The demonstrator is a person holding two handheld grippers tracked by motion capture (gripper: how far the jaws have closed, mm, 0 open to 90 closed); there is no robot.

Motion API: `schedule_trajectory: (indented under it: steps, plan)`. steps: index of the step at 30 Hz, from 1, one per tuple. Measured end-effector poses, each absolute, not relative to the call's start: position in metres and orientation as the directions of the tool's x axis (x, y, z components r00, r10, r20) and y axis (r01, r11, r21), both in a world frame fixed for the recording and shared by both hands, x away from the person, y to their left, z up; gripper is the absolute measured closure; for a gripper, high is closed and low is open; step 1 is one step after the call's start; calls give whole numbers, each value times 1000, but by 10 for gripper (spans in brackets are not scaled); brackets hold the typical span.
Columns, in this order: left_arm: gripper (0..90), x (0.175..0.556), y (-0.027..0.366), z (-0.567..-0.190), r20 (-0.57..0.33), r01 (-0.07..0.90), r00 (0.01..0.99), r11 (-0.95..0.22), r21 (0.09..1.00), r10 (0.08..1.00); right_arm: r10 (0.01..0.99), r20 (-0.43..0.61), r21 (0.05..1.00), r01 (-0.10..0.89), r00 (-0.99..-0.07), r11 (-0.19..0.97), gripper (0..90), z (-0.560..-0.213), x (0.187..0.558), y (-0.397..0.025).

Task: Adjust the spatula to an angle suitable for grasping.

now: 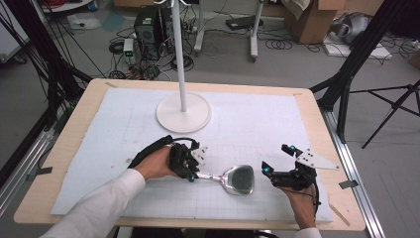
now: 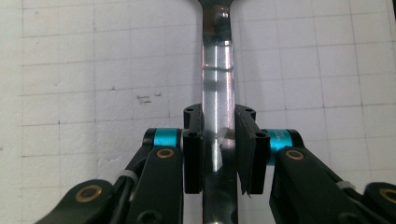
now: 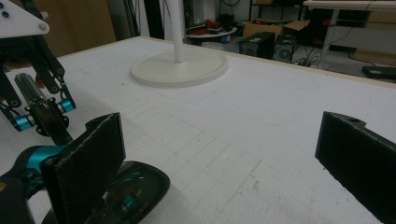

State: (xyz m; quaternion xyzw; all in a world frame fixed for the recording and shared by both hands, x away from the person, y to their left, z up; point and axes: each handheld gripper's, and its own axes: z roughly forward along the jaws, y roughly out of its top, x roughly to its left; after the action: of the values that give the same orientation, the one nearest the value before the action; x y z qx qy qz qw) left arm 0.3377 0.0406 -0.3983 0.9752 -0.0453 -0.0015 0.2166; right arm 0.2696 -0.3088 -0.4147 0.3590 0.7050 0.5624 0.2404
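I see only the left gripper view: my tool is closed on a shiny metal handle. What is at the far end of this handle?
Observer: The handle ends in a broad, rounded metal head.
Operator: Where is the right tool?
Observer: The right tool is just to the right of that head, with its jaws wide open and holding nothing.
Operator: Is anything else on the table?
Observer: A white stand with a round base, beyond the left tool.
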Motion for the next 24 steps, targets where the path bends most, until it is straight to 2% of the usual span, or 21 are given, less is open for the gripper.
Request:
schedule_trajectory:
  steps: [24]
  plan:
    - [738, 340, 36, -411, 7, -85, 996, -906, 416, -90, 777, 64, 966, 233, -627, 108, 5, -415, 270, -309]
